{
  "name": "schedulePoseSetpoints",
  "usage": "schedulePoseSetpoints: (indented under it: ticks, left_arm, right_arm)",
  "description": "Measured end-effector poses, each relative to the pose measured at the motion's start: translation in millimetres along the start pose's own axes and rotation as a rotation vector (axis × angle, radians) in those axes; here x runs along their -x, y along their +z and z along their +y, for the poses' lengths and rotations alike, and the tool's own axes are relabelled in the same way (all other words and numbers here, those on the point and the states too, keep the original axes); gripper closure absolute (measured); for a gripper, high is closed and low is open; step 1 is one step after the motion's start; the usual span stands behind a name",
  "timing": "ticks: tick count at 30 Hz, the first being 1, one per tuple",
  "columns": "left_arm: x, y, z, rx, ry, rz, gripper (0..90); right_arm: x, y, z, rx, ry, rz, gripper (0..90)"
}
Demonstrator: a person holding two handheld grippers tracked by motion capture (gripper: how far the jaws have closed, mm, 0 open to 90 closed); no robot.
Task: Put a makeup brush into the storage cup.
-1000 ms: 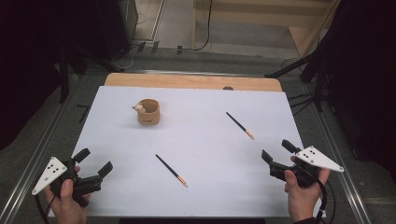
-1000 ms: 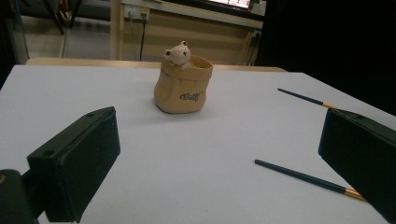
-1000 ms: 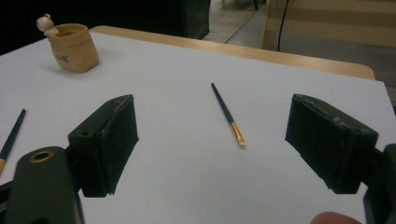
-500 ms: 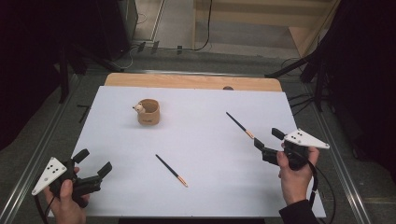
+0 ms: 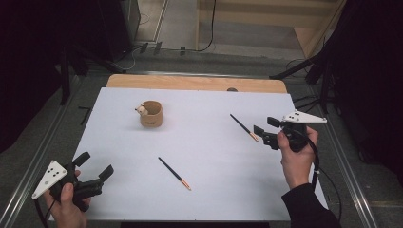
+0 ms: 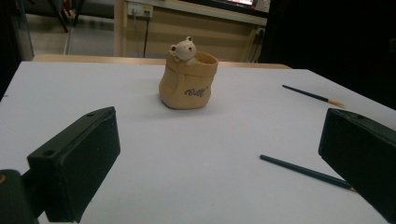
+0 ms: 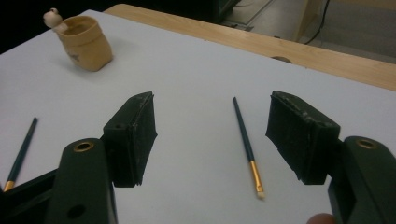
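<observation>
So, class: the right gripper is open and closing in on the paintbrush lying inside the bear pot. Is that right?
Not quite. The right gripper is open and at a paintbrush, but that brush lies flat on the white table, well apart from the bear pot. The right gripper view shows the brush between the jaws; the high view shows the gap to the pot.

High view: my fixed camera sits above the near edge, looking forward and down over the whole table [image 5: 199, 161]. Left gripper view: low, close to the surface at the near left corner, facing the pot [image 6: 188, 80]. Right gripper view: raised, tilted down, close over the far paintbrush [image 7: 246, 142]. All three share the pot and both brushes, the near paintbrush [image 5: 174, 173] included
</observation>
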State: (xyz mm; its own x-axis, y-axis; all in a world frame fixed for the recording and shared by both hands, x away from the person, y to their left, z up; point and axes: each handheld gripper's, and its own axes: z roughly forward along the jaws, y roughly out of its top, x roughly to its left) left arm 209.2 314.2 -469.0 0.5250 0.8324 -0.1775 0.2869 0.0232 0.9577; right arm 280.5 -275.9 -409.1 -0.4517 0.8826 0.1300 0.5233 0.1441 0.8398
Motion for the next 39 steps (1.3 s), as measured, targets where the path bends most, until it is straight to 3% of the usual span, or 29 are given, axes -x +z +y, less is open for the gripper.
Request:
schedulePoseSetpoints:
  ticks: [9, 14, 17, 23, 25, 28, 32, 39]
  left_arm:
    - [-2.0, -0.8, -0.2, 0.0, 0.001, 0.0, 0.0]
    - [-2.5, -1.1, -0.1, 0.001, -0.001, 0.001, 0.0]
    - [-2.4, -1.1, -0.1, 0.002, -0.003, 0.001, 0.0]
    - [-2.7, -1.1, -0.2, 0.001, -0.004, 0.005, 0.0]
    - [-2.8, -1.0, -0.2, 0.001, -0.005, 0.006, 0.0]
    - [-2.4, -0.8, -0.1, 0.0, -0.002, 0.007, 0.0]
    - [-1.5, -0.4, 0.5, -0.004, 0.002, 0.004, 0.0]
    - [-0.6, 0.6, 0.4, -0.005, 0.005, 0.003, 0.0]
  right_arm:
    - [7.9, 20.1, 7.7, -0.06, 0.01, 0.0, 42.0]
    - [6.7, 36.8, 12.2, -0.125, -0.021, -0.057, 48.2]
    - [7.2, 41.8, 12.2, -0.136, -0.027, -0.072, 52.3]
    - [13.6, 56.7, 10.8, -0.204, -0.039, -0.074, 56.6]
    - [16.8, 59.7, 11.6, -0.227, -0.037, -0.051, 58.9]
    - [21.0, 65.6, 12.4, -0.277, -0.047, -0.044, 64.5]
    - [25.0, 76.3, 9.1, -0.357, -0.069, -0.054, 65.6]
    - [31.1, 85.4, 8.2, -0.407, -0.051, -0.057, 66.1]
